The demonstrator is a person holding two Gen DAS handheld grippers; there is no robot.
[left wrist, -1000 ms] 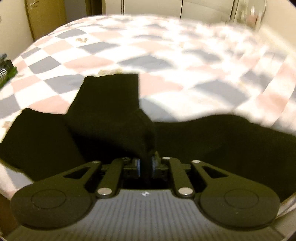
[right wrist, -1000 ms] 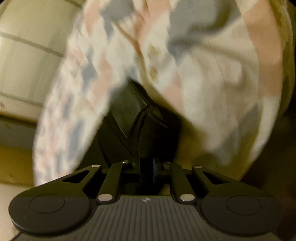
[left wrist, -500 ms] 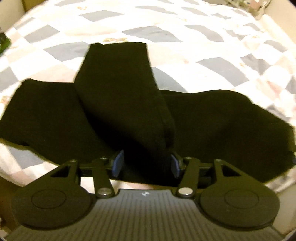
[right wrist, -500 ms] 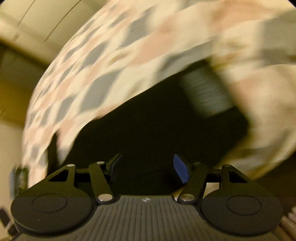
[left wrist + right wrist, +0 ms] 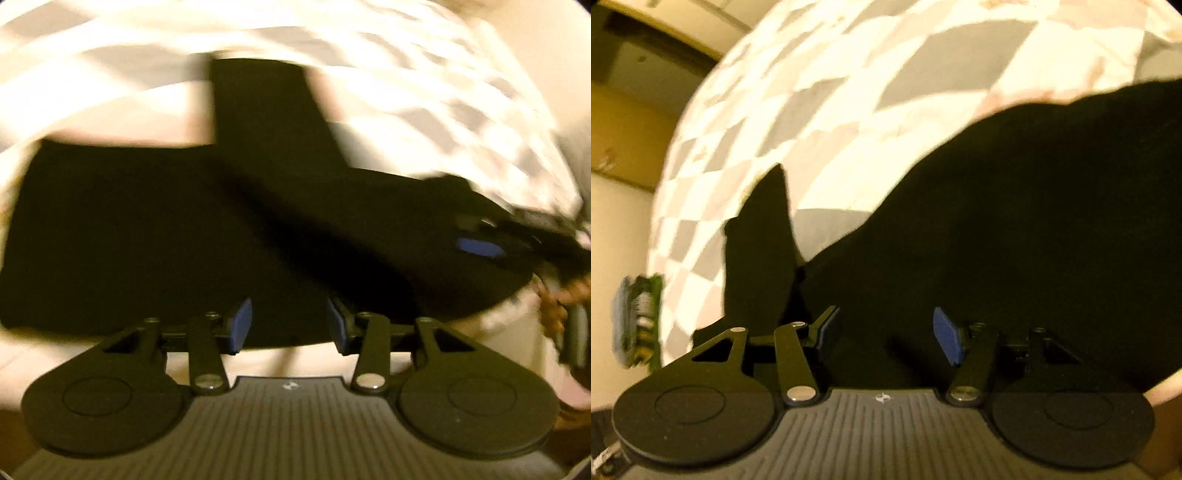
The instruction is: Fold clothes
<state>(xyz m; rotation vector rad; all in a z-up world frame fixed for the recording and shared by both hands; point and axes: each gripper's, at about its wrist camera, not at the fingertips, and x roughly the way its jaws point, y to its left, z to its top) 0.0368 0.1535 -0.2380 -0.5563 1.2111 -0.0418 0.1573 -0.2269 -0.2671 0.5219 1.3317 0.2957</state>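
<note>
As tools (image 5: 289, 325) gape, garment (image 5: 147, 229) lies crosswise.

A bed with a checkered quilt (image 5: 820, 96) carries a black garment (image 5: 147, 229) spread flat.

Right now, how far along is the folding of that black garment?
One fold looks done: a flap of the black garment lies turned over the main body on the checkered bedspread. Nothing is in hand; the left gripper and right gripper are open. Further folds remain.
</note>
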